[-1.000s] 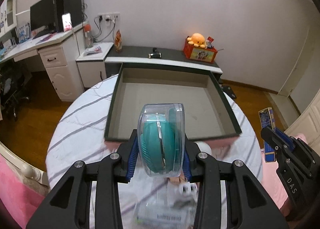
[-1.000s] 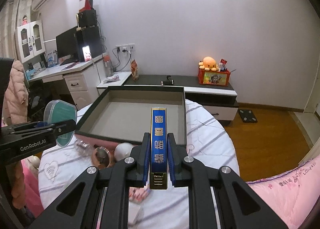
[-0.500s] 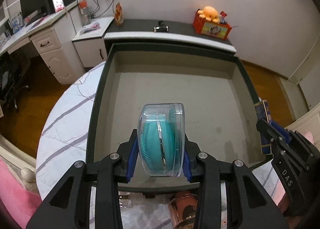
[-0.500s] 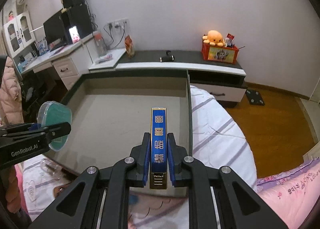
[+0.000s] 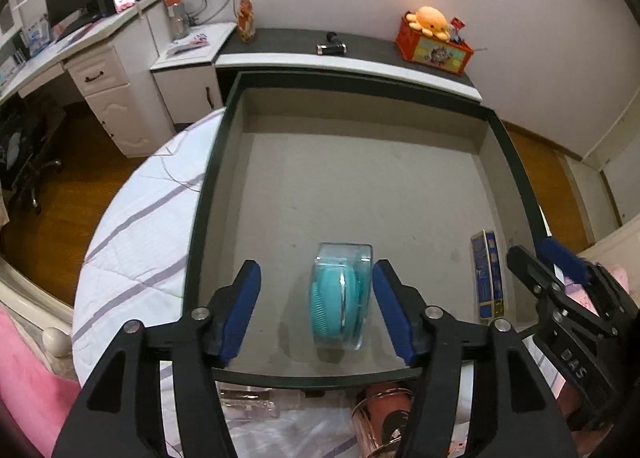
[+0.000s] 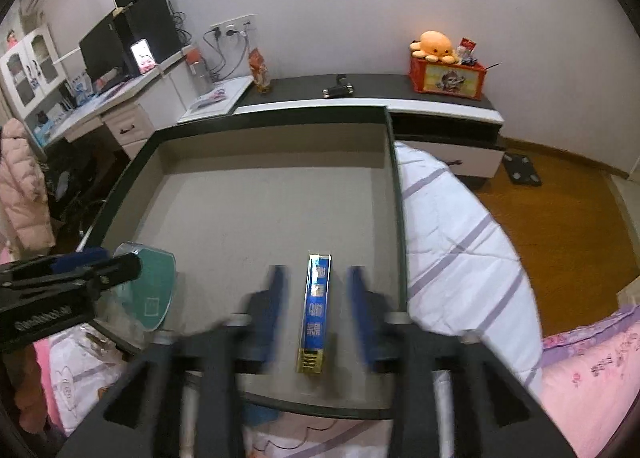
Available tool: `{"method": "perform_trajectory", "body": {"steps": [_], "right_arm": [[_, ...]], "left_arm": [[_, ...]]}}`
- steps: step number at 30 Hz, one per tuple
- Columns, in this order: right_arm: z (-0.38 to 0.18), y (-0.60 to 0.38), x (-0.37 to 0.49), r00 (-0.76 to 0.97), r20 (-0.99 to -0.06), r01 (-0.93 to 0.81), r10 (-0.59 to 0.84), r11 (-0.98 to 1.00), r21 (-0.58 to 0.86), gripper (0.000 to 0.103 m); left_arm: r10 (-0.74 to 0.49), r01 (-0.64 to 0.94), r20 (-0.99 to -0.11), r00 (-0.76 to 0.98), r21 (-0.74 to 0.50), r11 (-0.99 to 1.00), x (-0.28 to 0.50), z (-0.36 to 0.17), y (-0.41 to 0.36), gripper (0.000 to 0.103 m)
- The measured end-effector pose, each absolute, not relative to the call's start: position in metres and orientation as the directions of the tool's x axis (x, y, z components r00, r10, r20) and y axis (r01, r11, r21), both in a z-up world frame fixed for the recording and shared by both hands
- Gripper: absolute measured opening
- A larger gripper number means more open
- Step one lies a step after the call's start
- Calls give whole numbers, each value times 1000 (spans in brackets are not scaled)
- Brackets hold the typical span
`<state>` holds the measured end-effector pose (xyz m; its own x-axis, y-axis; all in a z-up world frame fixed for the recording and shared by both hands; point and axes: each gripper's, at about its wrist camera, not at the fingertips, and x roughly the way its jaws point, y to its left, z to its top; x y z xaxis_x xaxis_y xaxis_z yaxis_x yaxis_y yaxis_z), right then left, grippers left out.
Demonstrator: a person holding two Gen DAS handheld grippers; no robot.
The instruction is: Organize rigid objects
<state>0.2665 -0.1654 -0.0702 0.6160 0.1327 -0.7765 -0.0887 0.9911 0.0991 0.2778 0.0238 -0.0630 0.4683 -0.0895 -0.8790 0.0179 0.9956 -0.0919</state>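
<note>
A large dark-rimmed open box (image 5: 208, 194) with a grey floor lies on the round table. A clear case with a teal brush (image 5: 341, 300) stands on edge on the box floor near the front wall. My left gripper (image 5: 316, 310) is open around it, pads apart from it. A slim blue and gold box (image 6: 316, 310) stands on edge on the floor near the right wall; it also shows in the left wrist view (image 5: 486, 278). My right gripper (image 6: 316, 310) is open around it, blurred by motion.
The table has a white striped cloth (image 6: 460, 226). In front of the box lie a copper tin (image 5: 384, 414) and clear plastic items (image 5: 248, 406). A low dark cabinet (image 5: 352, 54) and a white desk (image 5: 92, 58) stand behind. Pink bedding (image 6: 592, 378) is at the right.
Both grippers have lowered into the box and opened. The teal brush case and the blue box, held half a second ago, now stand free on the box floor.
</note>
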Motion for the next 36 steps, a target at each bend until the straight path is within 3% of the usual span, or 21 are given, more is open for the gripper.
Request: {"method": "perform_trajectory", "body": {"steps": [10,19,29,36], "right_arm": [[-51,-159,246,662,-737,-109,135,990,84,62],[-18,-158,182,741,-663,-93,103,994,50,62],[7,-160,99,806,-586,-78,85,996,38,62],[16,-158,54,837,-542,-71,72,997,22,68]], "left_arm": [[-85,5,-859,505,-96,995,259,-49,31,60],[-79,28,-793,605,-77,997,191,-16,30,61],[-75,44,-714,696,-62,997,109,9,28,68],[-86,59,-666,741,-63,996,63,18,24,73]]}}
